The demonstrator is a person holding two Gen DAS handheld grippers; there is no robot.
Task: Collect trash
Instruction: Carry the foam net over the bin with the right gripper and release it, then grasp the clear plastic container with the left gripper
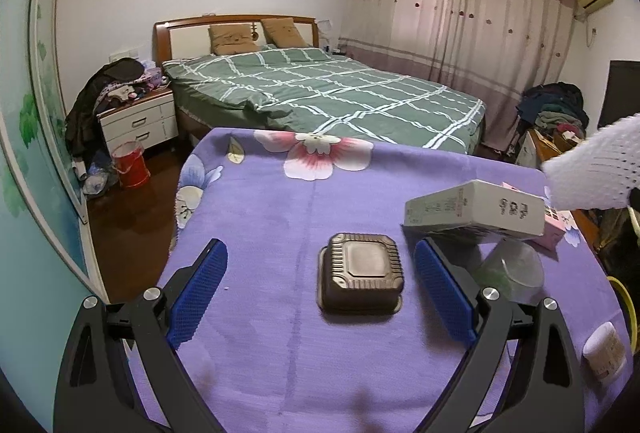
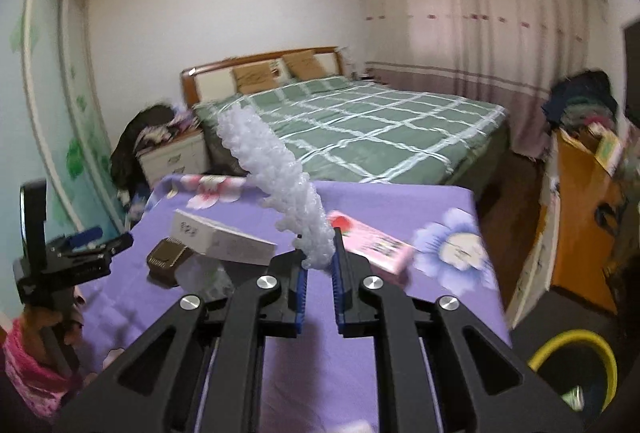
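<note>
In a bedroom, the right gripper (image 2: 319, 253) has its jaws pinched nearly together on the lower end of a white foam net sleeve (image 2: 272, 169), which rises clear of the purple floral table (image 2: 400, 201); the left gripper (image 1: 320, 285) hangs with jaws wide apart and empty, an upturned brown plastic tray (image 1: 361, 275) lying between them near the table's front edge. Just beyond, toward the right edge, a white carton (image 1: 476, 211) rests tilted over a clear plastic cup (image 1: 512, 269), a pink box (image 2: 372, 245) beside it. The green checked bed (image 1: 328, 93) fills the background. The pick-up step appears done for the sleeve; next it likely needs carrying to a bin, perhaps the yellow-rimmed one (image 2: 572, 341) off the table's right side.
</note>
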